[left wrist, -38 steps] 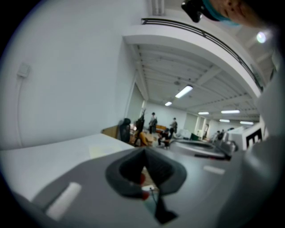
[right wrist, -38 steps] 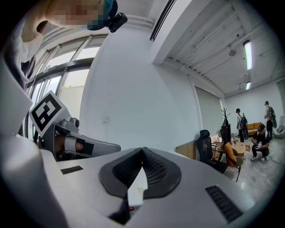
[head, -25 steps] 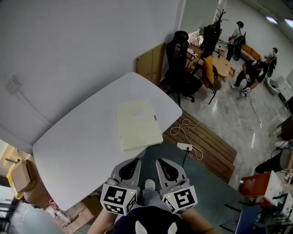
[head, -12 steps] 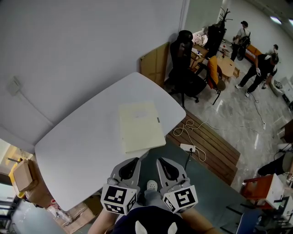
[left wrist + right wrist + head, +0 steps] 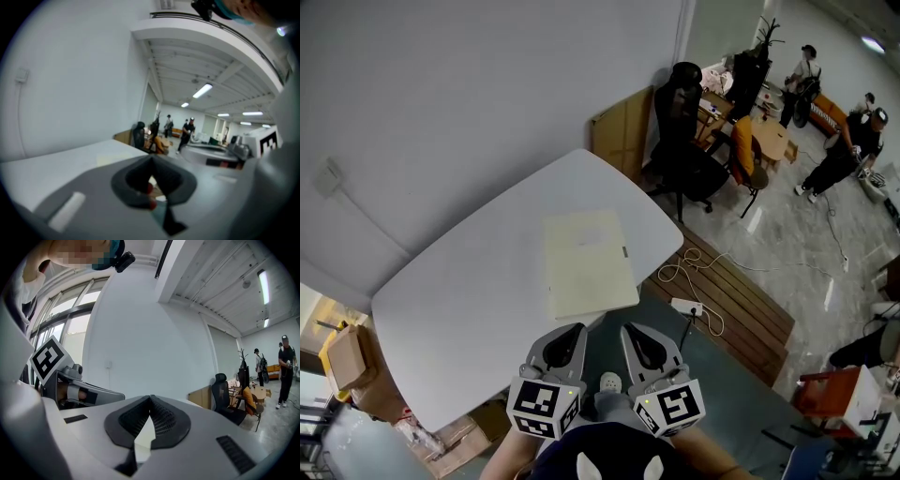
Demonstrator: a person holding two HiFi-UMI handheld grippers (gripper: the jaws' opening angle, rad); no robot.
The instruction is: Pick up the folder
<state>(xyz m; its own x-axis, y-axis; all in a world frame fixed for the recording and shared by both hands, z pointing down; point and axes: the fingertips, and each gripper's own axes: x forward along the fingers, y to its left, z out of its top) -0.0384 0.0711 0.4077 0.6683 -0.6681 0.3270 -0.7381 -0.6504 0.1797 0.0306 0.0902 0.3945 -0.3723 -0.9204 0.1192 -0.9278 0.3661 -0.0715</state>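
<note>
Your left gripper [image 5: 577, 328]: jaws pressed together, nothing between them. Your right gripper [image 5: 629, 329]: likewise closed tip to tip and empty. You hold both side by side, just off the near edge of the white table [image 5: 459, 291]. Folder [image 5: 589, 262]: pale yellow, flat on the table close to that edge, ahead of both grippers, untouched. Beyond: black office chair [image 5: 682, 141]; power strip [image 5: 686, 306] on the floor.

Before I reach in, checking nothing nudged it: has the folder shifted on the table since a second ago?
No. The folder lies in the same spot by the table's near edge and rounded corner; only the camera has shifted slightly.
</note>
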